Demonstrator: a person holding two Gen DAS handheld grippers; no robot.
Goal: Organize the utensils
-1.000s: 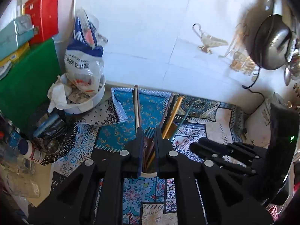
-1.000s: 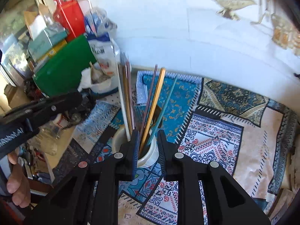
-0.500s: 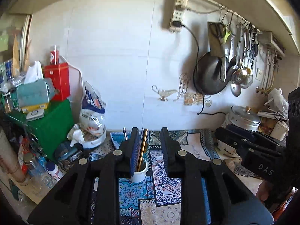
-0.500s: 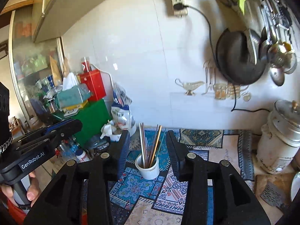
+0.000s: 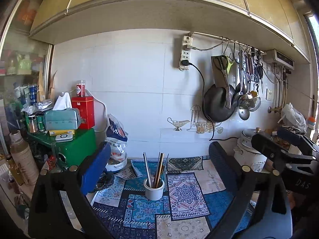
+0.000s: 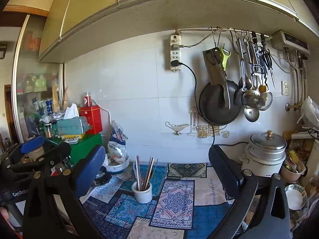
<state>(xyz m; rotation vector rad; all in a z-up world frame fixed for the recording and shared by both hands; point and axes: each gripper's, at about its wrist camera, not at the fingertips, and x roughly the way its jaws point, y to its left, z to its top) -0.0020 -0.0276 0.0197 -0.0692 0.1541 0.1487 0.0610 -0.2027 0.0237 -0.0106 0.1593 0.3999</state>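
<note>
Both the left gripper and right gripper are spread wide and empty above a patterned mat on the counter, where chopsticks stand upright in a white cup, well apart from either.

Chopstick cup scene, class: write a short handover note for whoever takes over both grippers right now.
Left gripper: open, empty, held back from the counter.
Right gripper: open, empty, also held back.
Chopsticks stand upright in the white cup on the patterned mat.
Done: the sticks in view are in the cup.
Left: none visible loose on the mat; check the cluttered sides.
</note>
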